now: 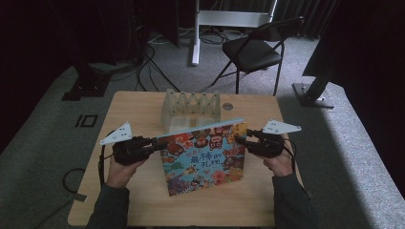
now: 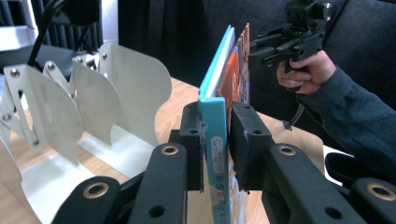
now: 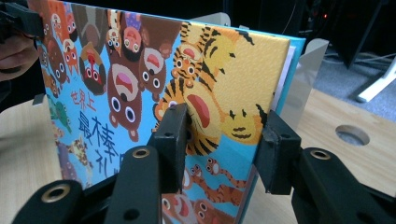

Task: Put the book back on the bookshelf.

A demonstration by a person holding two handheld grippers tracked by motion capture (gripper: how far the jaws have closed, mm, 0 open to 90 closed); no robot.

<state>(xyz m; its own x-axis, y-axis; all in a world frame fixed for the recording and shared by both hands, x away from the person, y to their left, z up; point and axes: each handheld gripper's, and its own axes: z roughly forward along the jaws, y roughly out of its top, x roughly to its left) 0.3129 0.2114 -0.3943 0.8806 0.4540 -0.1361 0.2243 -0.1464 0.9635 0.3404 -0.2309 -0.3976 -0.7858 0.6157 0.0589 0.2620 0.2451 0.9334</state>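
Picture book held on edge between two grippers

The left gripper [image 2: 217, 140] clamps the book [image 1: 205, 155] by its spine; the right gripper [image 3: 224, 140] straddles its right edge, pads apart, near the white rack [image 1: 191, 109].

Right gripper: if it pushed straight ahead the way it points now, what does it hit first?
Likely the picture book: the right gripper points at its free edge, jaws straddling it. The white rack stands behind.

A dim lab or recording studio with grey carpet. Black curtains hang at the back, cables [image 1: 143, 67] trail across the floor, and a black folding chair [image 1: 255, 50] stands behind a small wooden tabletop [image 1: 138, 107] beside metal stand bases [image 1: 313, 93]
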